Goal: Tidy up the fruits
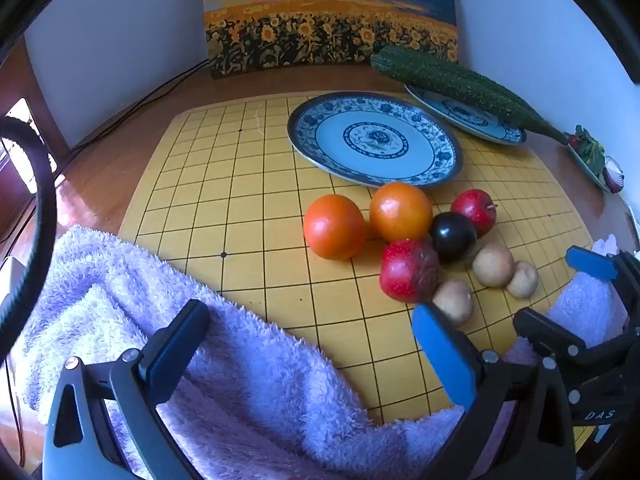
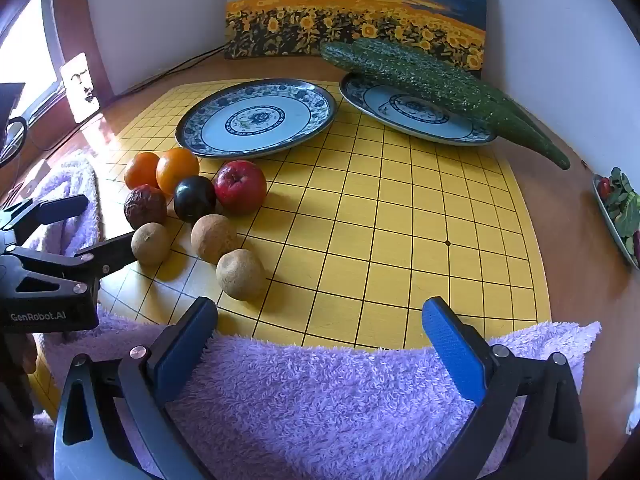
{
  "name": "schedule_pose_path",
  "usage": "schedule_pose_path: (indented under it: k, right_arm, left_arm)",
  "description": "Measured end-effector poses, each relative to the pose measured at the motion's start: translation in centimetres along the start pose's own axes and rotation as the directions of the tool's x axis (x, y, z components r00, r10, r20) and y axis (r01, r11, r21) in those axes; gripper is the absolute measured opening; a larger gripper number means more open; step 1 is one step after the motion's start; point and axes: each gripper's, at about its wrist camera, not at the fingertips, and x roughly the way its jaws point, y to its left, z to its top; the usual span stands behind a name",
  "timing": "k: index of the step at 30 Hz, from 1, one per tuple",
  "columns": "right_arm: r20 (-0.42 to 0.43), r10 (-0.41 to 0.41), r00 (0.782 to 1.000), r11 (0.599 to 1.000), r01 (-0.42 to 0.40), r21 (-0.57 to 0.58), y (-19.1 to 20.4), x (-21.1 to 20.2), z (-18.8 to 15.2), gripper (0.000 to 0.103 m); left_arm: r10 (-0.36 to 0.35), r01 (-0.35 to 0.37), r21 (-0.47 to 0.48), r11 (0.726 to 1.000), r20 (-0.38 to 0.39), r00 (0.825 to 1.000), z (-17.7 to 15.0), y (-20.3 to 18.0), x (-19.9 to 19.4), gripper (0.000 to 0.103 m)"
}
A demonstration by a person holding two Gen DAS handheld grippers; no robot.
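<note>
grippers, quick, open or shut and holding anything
left gripper: open wide, holding nothing, over the purple towel.
right gripper: open wide, holding nothing, also over the towel.

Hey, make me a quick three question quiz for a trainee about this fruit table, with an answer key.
1. True or false: the near plate holds fruit.
2. How many orange fruits sit in the cluster?
3. What lies across the far plate: A cucumbers, B bananas, C carrots?

Key
1. False; it is bare.
2. Two: orange fruits and.
3. A, the cucumbers.
</note>
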Motion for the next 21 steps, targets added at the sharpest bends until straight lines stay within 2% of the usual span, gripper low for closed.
schedule_pose_path:
  k: [21]
  right_arm:
    - [-0.011, -0.001, 1.000, 1.000, 0.001, 0.001, 0.04, 0.06, -0.02, 0.103]
  left_arm:
    - [0.004, -0.004, 0.006, 1.000, -0.001, 1.000, -0.13, 0.15, 0.20, 0.103]
